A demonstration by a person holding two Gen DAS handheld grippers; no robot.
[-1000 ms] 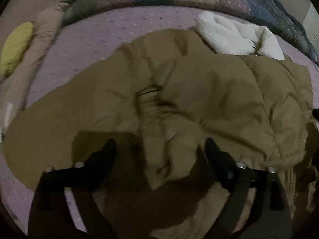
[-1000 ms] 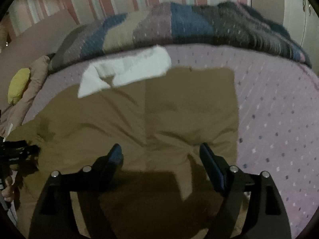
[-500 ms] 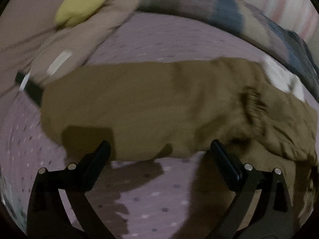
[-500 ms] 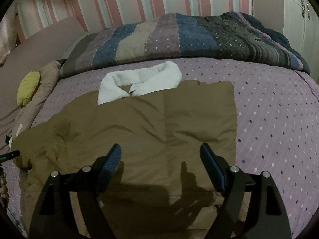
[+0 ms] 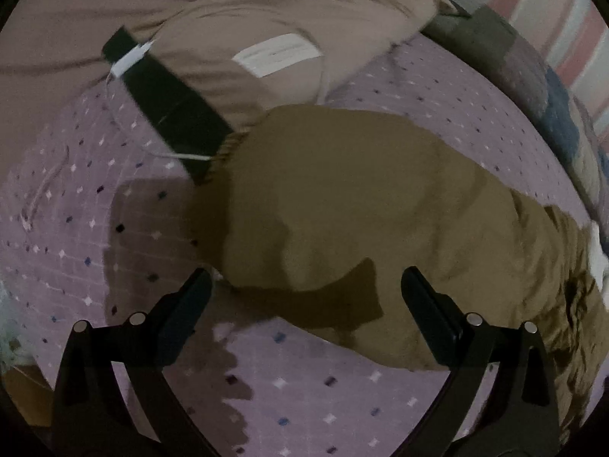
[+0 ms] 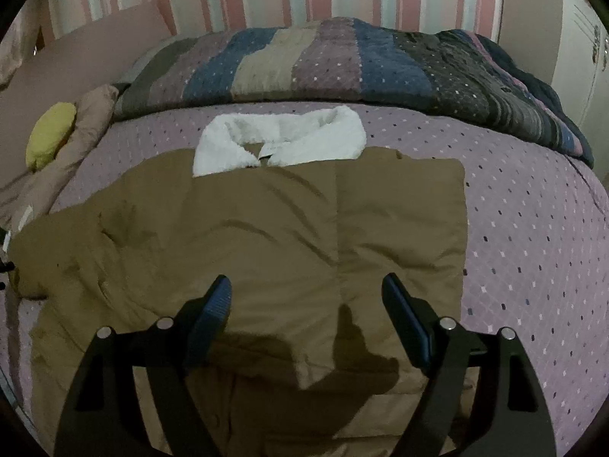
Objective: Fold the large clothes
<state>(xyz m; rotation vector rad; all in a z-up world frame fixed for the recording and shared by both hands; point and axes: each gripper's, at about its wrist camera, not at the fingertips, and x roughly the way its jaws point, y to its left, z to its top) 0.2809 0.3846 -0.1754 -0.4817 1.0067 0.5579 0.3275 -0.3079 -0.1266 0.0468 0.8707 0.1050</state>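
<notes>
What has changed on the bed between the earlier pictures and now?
The left tool swung away from the middle of the brown coat to its outstretched sleeve, near the black cuff. The right tool drew back slightly. Both stay open and empty; the coat and its white collar lie unchanged.
</notes>
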